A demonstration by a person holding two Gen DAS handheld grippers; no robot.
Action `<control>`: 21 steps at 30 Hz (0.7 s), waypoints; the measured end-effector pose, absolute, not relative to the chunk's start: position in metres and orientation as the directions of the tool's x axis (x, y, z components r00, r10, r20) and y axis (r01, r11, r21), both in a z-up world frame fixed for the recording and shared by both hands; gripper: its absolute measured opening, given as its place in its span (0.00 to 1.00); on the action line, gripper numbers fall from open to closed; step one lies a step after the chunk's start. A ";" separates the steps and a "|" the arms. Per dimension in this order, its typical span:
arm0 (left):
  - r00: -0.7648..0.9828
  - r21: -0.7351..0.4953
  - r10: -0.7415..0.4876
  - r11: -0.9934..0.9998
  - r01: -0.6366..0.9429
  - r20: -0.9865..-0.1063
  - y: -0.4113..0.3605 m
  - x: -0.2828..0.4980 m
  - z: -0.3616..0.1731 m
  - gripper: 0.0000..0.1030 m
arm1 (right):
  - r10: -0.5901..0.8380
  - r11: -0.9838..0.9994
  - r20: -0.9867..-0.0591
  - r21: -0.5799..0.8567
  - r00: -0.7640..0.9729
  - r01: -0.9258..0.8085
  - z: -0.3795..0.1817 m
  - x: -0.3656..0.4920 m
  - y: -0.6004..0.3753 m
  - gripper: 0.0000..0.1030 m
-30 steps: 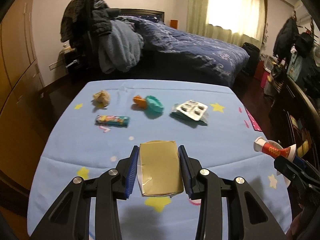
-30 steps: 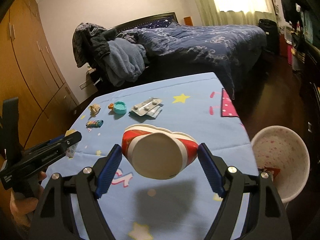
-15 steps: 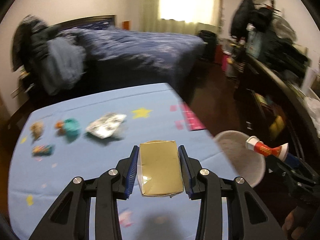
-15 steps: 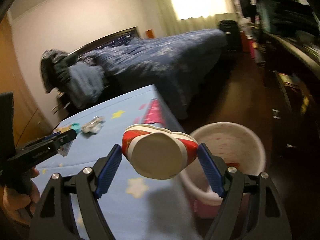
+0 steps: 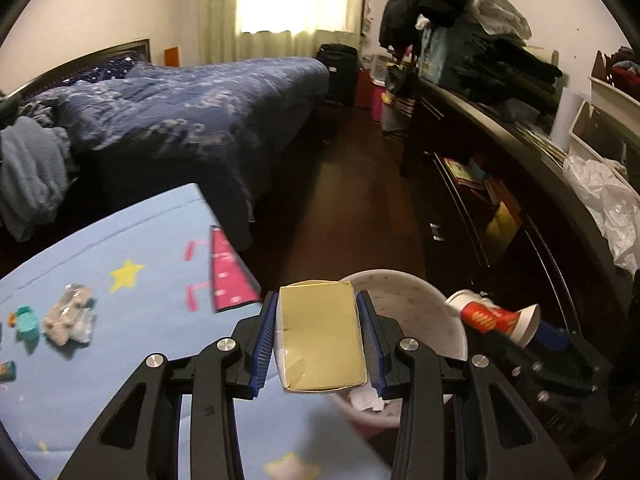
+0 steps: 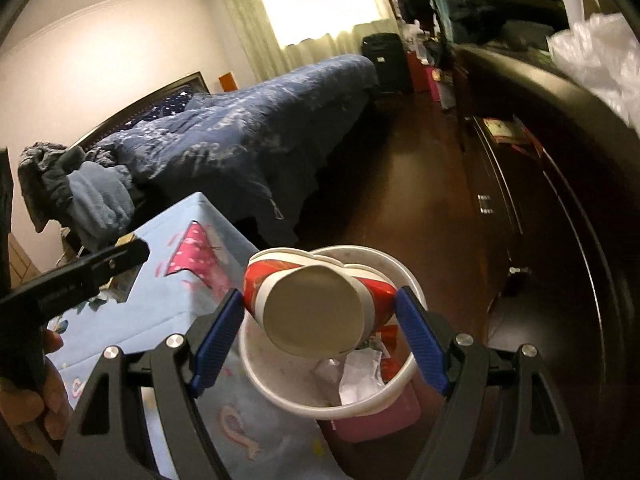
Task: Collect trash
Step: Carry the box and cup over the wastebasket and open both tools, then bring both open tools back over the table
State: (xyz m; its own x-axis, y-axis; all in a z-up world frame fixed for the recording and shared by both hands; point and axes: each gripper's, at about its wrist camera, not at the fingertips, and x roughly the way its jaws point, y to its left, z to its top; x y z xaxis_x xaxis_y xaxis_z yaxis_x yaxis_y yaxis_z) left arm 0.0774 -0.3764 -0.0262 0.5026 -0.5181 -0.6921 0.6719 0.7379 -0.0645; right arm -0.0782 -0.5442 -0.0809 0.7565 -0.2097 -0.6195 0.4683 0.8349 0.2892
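Two loads I'm carrying hang over the trash bin (image 6: pixel 256 364): left gripper (image 5: pixel 319 340) pinching a gold carton (image 5: pixel 322 338), right gripper (image 6: pixel 320 312) clamping a crushed paper cup (image 6: pixel 312 308), though the carton probably sits nearer the rim, so releasing now could bounce it onto the floor.

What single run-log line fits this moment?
left gripper: holds carton | right gripper: holds cup | both over bin

Open bin mouth beneath both loaded jaws

Below them the bin (image 6: pixel 404 376) gapes; dresser (image 6: pixel 560 208) crowds right, table edge (image 6: pixel 224 232) left.
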 end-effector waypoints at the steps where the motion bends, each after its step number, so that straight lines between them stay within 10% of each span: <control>1: 0.496 -0.066 -0.522 0.732 0.678 -0.694 -0.382 0.079 -0.028 0.38 | -0.212 0.832 -0.624 0.289 0.752 0.474 -0.085 -0.077 -0.548 0.76; 15: 0.425 -0.107 -0.525 0.712 0.694 -0.737 -0.423 0.099 -0.059 0.39 | -0.202 0.820 -0.668 0.285 0.716 0.497 -0.116 -0.047 -0.569 0.77; 21: 0.428 -0.121 -0.547 0.706 0.698 -0.719 -0.424 0.101 -0.054 0.57 | -0.201 0.818 -0.686 0.274 0.699 0.505 -0.124 -0.039 -0.569 0.77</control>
